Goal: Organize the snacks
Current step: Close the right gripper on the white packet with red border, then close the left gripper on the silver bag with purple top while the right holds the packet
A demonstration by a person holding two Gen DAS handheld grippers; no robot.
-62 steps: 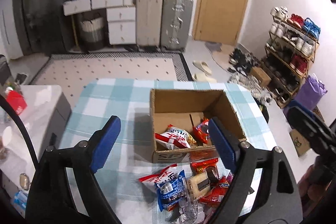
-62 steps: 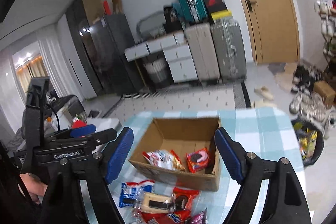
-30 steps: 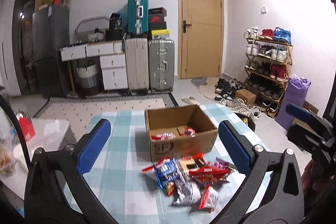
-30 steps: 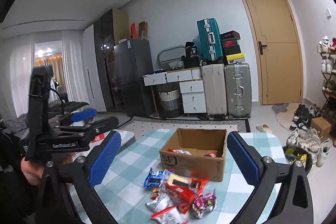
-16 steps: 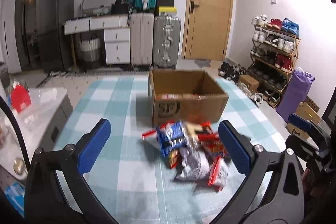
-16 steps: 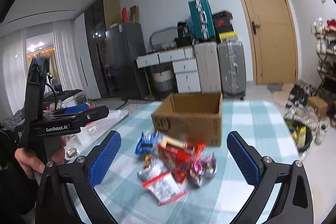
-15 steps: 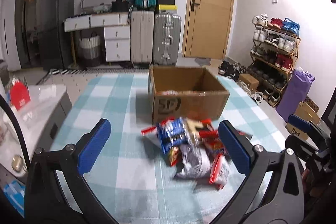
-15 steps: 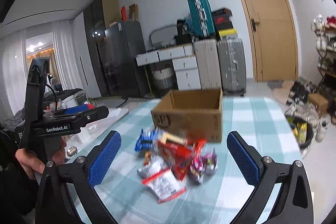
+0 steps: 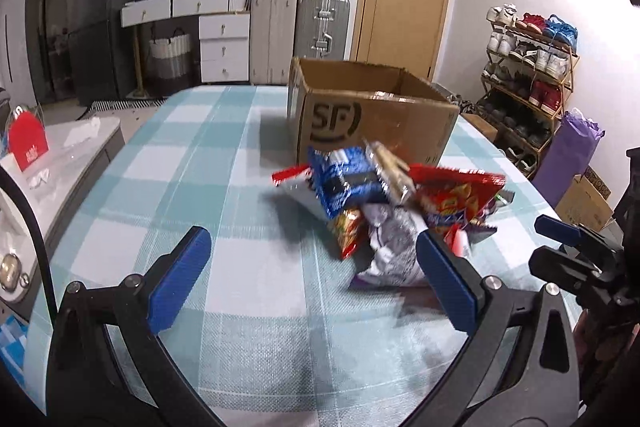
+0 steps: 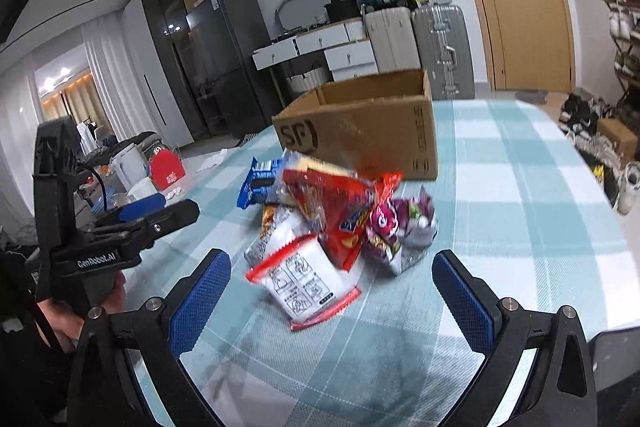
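Note:
A pile of snack packets (image 9: 384, 203) lies on the checked tablecloth (image 9: 224, 163) in front of a brown cardboard box (image 9: 372, 115). The pile also shows in the right wrist view (image 10: 328, 219), with a white and red packet (image 10: 308, 279) nearest and the box (image 10: 360, 135) behind. My left gripper (image 9: 312, 275) is open and empty, low over the cloth, its right finger (image 9: 448, 279) beside a silver packet (image 9: 392, 247). My right gripper (image 10: 332, 299) is open and empty, just short of the white and red packet.
The table's right edge (image 10: 600, 219) drops to a floor with shoes and a shoe rack (image 9: 528, 75). A white side table with a red card (image 9: 28, 143) stands to the left. Suitcases (image 9: 296, 27) and a door stand behind.
Both grippers have come down and closer to the snack pile, from a high view over the box to a low one near the cloth. Both stay open.

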